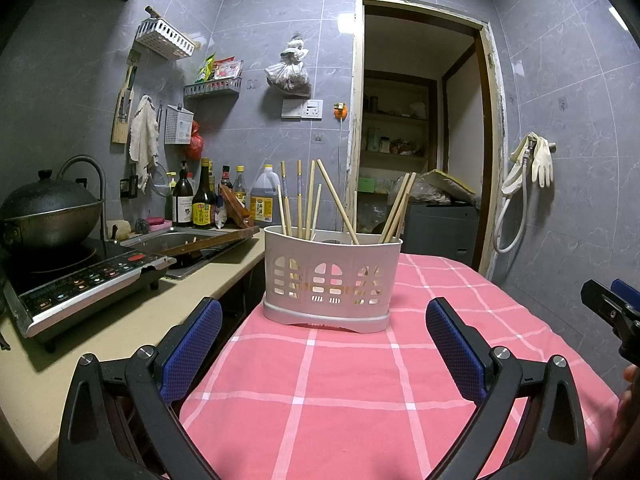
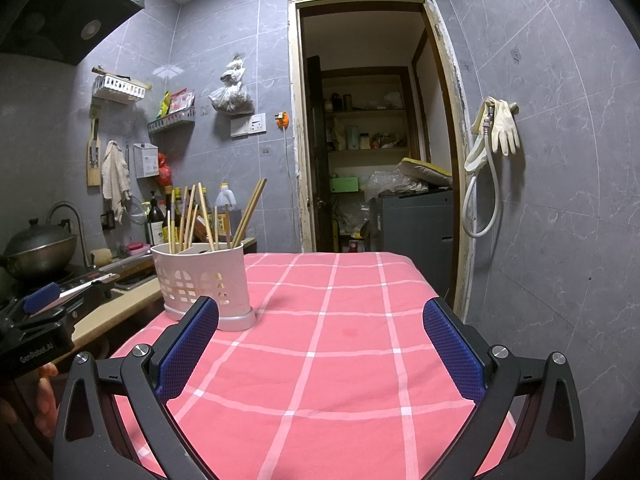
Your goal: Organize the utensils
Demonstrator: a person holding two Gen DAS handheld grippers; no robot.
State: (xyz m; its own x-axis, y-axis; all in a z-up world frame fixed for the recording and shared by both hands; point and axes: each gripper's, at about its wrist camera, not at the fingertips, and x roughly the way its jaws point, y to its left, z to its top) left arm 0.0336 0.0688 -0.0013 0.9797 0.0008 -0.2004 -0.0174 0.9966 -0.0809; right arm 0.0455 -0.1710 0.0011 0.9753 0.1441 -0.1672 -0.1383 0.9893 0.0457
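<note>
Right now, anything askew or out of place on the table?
The chopsticks in the white holder splay at different angles, some leaning hard right, not bundled. The holder stands upright on the pink cloth. Both tongs, left and right, open, empty.

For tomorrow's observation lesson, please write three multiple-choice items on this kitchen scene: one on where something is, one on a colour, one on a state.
1. Where does the white utensil holder stand?
A. In the sink
B. On the checked tablecloth
C. On the induction cooker

2. What colour are the gripper pads?
A. Blue
B. Green
C. Yellow

3. How do the left gripper and right gripper stand?
A. Both shut on chopsticks
B. One open, one shut
C. Both open and empty

Answers:
1 B: its base rests on the pink cloth.
2 A: every visible pad is blue.
3 C: each pair of fingers is spread wide, and the chopsticks stand in the holder.
</note>
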